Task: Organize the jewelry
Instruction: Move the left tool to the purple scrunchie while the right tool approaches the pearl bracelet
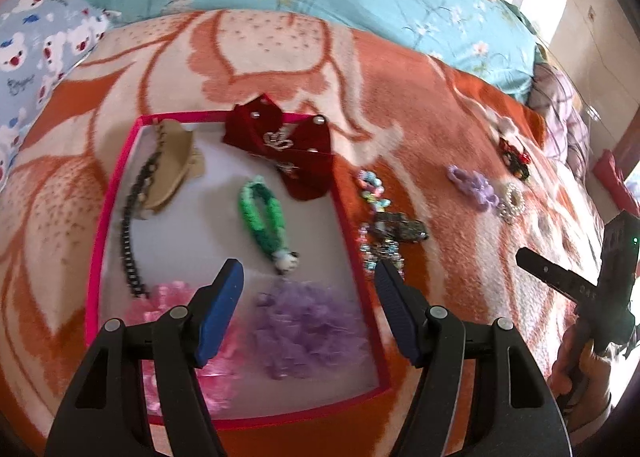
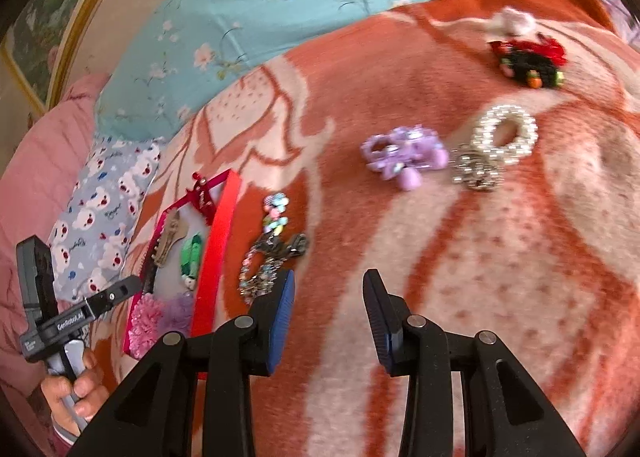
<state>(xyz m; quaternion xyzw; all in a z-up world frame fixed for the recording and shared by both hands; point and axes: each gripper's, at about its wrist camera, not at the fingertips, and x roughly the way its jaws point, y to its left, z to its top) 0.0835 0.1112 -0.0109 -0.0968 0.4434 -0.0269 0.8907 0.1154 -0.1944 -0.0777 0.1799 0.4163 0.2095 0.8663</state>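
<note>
1. Jewelry is split between two places: several pieces already lie in the pink-rimmed tray, among them a green braided bracelet, a dark chain, a red velvet pouch and pink and purple pompoms at its near end.
2. Loose pieces lie on the orange blanket to the right of the tray: a beaded cluster just beside the tray's right rim, a lilac bracelet farther right, a pearl bracelet touching a silver one, and a red-and-black piece at the far right.
3. The left gripper hovers over the tray's near end, jaws well apart, nothing between them.
4. The right gripper hangs over bare blanket near the beaded cluster, jaws apart and empty.
5. Judging by looks, these pieces are light, limp and likely to snag on the fuzzy blanket; beads may slip off the pads.
6. A firm part is the better hold: the lilac bracelet's chunky links, or the pearl band pinched across one side of its ring.
</note>
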